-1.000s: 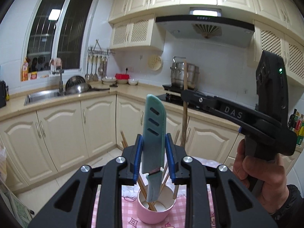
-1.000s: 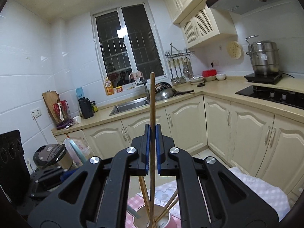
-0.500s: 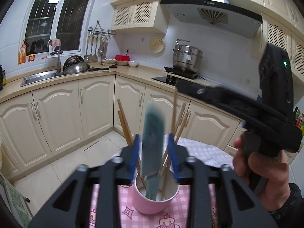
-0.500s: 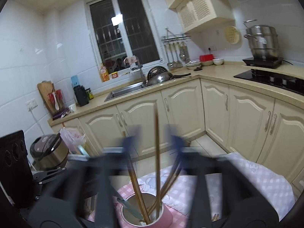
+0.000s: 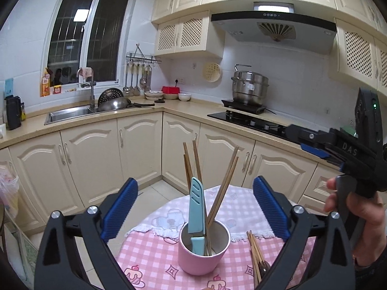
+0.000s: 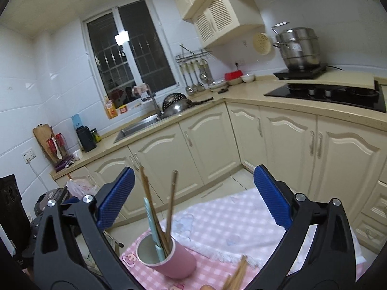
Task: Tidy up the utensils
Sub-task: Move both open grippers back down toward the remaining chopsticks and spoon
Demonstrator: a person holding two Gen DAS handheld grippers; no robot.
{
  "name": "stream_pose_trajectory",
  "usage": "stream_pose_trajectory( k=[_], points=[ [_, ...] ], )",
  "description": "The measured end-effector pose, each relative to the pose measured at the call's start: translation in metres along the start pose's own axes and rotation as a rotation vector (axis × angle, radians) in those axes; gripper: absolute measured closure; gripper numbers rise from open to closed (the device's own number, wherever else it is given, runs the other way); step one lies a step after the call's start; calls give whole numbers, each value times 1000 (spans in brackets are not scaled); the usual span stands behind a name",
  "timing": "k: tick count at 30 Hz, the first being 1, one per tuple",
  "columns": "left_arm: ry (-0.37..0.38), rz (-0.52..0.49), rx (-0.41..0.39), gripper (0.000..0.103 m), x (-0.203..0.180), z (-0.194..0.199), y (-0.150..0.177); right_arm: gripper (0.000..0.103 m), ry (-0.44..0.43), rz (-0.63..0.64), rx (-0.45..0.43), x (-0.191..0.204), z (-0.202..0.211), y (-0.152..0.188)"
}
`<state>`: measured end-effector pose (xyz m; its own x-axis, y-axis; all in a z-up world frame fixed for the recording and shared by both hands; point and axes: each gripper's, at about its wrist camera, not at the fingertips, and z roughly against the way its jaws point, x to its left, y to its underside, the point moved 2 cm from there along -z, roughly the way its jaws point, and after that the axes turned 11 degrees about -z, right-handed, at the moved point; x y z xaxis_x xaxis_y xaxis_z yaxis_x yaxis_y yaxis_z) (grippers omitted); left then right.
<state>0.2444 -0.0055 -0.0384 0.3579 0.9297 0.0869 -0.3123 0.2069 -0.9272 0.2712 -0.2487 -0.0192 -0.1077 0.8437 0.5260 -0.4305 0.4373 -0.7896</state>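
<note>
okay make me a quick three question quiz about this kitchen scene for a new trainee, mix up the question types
1. True or false: the blue knife stands in the pink cup.
2. Where do the loose chopsticks lie? A in the sink, B on the checked cloth beside the cup, C on the stove.
3. Fill in: the left tool grips ____.

Key: 1 true. 2 B. 3 nothing; its jaws are opening, clear of the knife.

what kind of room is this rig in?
A home kitchen, most likely: a sink under the window, a steel pot on a cooktop below a range hood, and cream cabinets all round.
</note>
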Motion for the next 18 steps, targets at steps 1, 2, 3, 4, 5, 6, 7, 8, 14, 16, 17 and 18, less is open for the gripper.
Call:
stream_pose_trajectory(
  k=[1,2,3,4,5,6,7,8,14,16,17,18],
  points=[
    [1,1,2,9,-2,1,0,6,7,-5,6,-3,3,0],
    [3,3,2,9,-3,2,0,6,14,-6,11,-5,5,1],
    [3,6,1,9,-4,3,1,6,23,-7,16,-7,7,2],
    [4,9,1,9,-5,5,1,6,31,-6,22,-9,9,3],
    [7,12,4,9,-7,6,2,6,38,-8,30,-11,11,4],
    [8,13,6,9,-8,6,2,6,41,-9,36,-13,13,4],
    [10,16,8,9,-10,6,2,6,49,-9,45,-15,15,4],
    [13,18,9,9,-11,7,3,6,55,-9,50,-17,16,5],
    [26,11,21,9,-22,10,7,6,88,-17,84,-30,26,10],
    [31,8,28,9,-25,10,8,6,101,-23,99,-35,28,13],
    [34,5,32,9,-27,10,10,6,107,-28,107,-38,29,14],
    [37,2,37,9,-30,9,11,6,111,-34,114,-41,30,16]
  ],
)
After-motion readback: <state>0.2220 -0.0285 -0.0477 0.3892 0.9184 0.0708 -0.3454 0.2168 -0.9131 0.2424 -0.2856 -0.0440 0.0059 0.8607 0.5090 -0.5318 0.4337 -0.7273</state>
